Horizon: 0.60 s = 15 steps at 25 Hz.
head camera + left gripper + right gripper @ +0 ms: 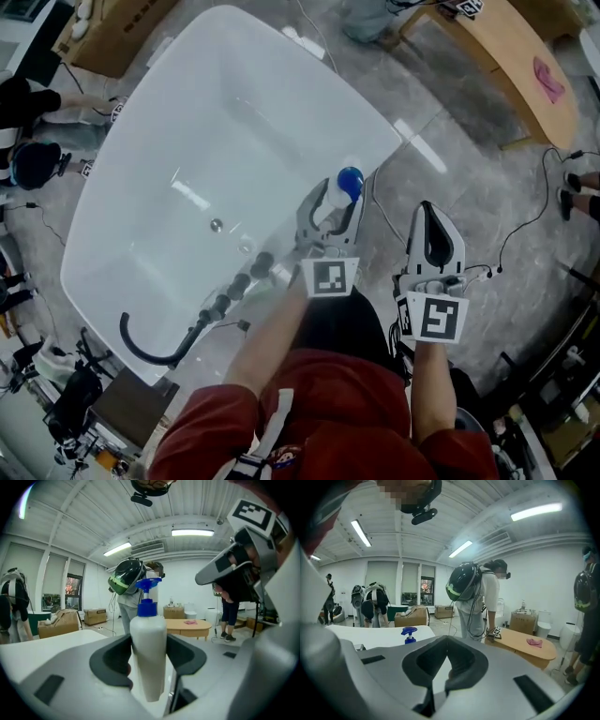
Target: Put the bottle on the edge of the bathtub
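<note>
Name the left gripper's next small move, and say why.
Probably lower the bottle straight onto the tub rim, then open. The left gripper clamps the bottle upright right by that rim, but I can't see its base resting on anything yet.

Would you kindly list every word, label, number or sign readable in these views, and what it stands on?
No text here can be read.
Bottle: plain white, no label showing.
Left gripper and right gripper: black-and-white square markers only, no letters.
Cardboard box: any print too small to read.
Red shirt: emblem too blurred to read.
</note>
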{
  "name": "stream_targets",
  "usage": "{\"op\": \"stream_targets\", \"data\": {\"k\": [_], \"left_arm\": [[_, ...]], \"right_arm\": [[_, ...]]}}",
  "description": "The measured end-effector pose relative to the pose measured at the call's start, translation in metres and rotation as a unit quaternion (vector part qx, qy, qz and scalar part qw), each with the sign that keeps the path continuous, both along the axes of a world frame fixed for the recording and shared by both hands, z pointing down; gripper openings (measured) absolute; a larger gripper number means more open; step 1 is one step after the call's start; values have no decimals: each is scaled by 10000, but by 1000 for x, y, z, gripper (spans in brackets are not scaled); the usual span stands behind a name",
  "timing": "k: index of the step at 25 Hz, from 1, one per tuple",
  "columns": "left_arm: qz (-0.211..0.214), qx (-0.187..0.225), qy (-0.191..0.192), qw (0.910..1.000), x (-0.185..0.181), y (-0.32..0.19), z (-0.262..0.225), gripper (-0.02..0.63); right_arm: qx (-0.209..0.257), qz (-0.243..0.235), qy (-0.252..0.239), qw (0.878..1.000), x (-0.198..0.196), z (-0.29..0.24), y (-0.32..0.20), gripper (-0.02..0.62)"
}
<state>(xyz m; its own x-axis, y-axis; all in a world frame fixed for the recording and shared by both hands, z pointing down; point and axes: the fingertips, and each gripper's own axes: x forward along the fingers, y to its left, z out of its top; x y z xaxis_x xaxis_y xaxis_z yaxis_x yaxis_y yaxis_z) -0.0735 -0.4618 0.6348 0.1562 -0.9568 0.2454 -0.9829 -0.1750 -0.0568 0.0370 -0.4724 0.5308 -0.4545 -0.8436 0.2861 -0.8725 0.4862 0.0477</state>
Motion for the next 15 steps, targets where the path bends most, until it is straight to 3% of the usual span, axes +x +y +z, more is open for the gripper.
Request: {"op": "stream_targets", "data": {"k": [9, 15], "left_arm": [[-68, 80, 144, 9998, -4, -3, 40, 241], [-24, -93, 90, 9999, -3, -1, 66, 241]], "right_arm": [[-294, -131, 236, 9992, -12, 36, 12, 12], [-391, -153, 294, 9987, -16, 50, 16, 12]]}}
